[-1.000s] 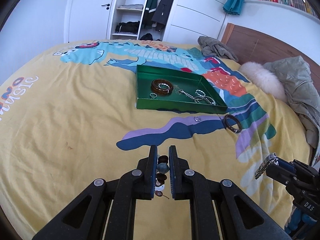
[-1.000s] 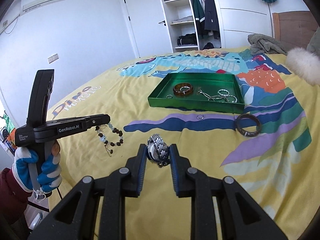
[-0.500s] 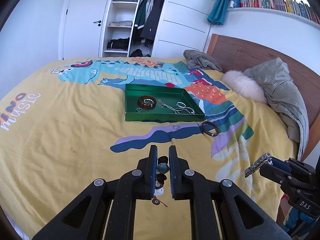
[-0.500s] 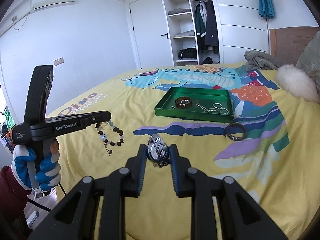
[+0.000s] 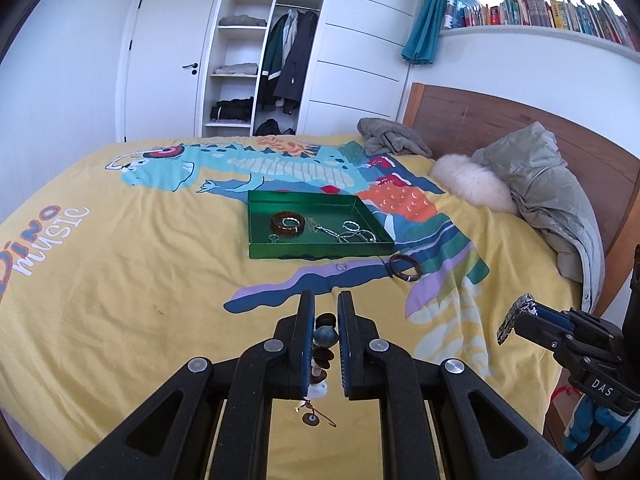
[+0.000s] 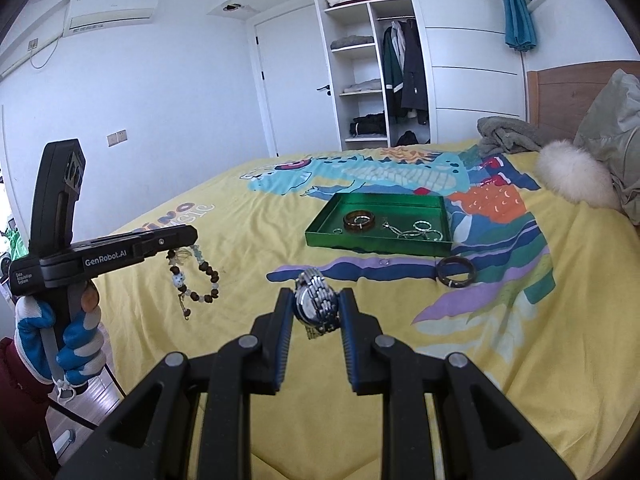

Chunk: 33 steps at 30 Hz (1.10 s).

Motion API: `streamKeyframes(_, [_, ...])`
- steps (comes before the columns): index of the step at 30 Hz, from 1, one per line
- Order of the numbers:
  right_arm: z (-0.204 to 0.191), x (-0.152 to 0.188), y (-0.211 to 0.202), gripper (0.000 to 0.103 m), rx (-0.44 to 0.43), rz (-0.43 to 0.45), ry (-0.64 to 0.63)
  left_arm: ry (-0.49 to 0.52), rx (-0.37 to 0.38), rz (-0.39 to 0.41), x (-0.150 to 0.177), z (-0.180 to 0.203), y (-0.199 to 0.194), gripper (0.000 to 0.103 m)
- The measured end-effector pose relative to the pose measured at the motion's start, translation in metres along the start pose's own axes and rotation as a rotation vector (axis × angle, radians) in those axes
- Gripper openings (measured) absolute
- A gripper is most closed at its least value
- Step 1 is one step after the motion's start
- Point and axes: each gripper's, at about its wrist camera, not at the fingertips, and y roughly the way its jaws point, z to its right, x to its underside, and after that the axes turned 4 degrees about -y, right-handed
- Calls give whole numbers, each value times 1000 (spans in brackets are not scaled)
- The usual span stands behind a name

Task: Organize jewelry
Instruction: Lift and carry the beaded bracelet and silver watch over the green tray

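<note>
Left gripper (image 5: 325, 312), lower centre, pinched on a beaded bracelet (image 5: 322, 344); right gripper (image 6: 316, 306), lower centre, clamped on a metal watch (image 6: 316, 304). Green tray (image 5: 280, 250) mid-frame on the yellow bedspread (image 5: 120, 280), holding rings and a bangle; dark bangle (image 5: 405, 267) just beside its lower right corner.

A bed (image 5: 120, 280) fills the room, covered by a yellow bedspread (image 6: 520, 360) printed with a blue dinosaur (image 5: 160, 168) and the words "Dino music". Near the wooden headboard (image 5: 480, 116) lie a crumpled grey garment (image 5: 392, 136), a fluffy white cushion (image 5: 468, 184) and a pale green padded jacket (image 5: 552, 184). Beyond the bed stands a white wardrobe (image 5: 360, 60) with an open section showing shelves of folded clothes and hanging coats (image 5: 288, 60). A white door (image 5: 168, 60) is beside it. A teal curtain (image 5: 424, 12) hangs next to a shelf of books (image 5: 540, 10). An air conditioner (image 6: 112, 12) is mounted high on the wall, with what may be a light switch (image 6: 117, 136) lower down.
</note>
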Motion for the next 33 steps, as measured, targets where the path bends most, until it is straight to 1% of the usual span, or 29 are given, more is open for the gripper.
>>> streamKeyframes(3, [6,-6,-3,21,10,12,2,9,4,7,-9,1,1,11])
streamKeyframes(9, [19,-28,3,21,20,35,0,27,-5,14,-40,2,15,11])
streamKeyframes(13, [35,-53,15,21,25,52,7,32,-15,18,-70,2,31,11])
streamKeyframes(18, [58,-97,41,21,49,72,3,39,-27,8,-108,4,63,11])
streamKeyframes(21, [77,-123,61,21,65,77,5,41,-39,-8,-126,6,91,11])
streamKeyframes(25, [100,-152,94,21,97,74,1,52,-53,-44,-144,9,139,11])
streamKeyframes(28, [120,-164,123,21,105,56,15,43,-45,-91,-148,9,183,11])
streamKeyframes(31, [139,-167,164,21,118,20,29,34,-41,-153,-144,9,231,11])
streamKeyframes(33, [153,-165,197,21,124,-20,41,36,-38,-187,-139,10,260,11])
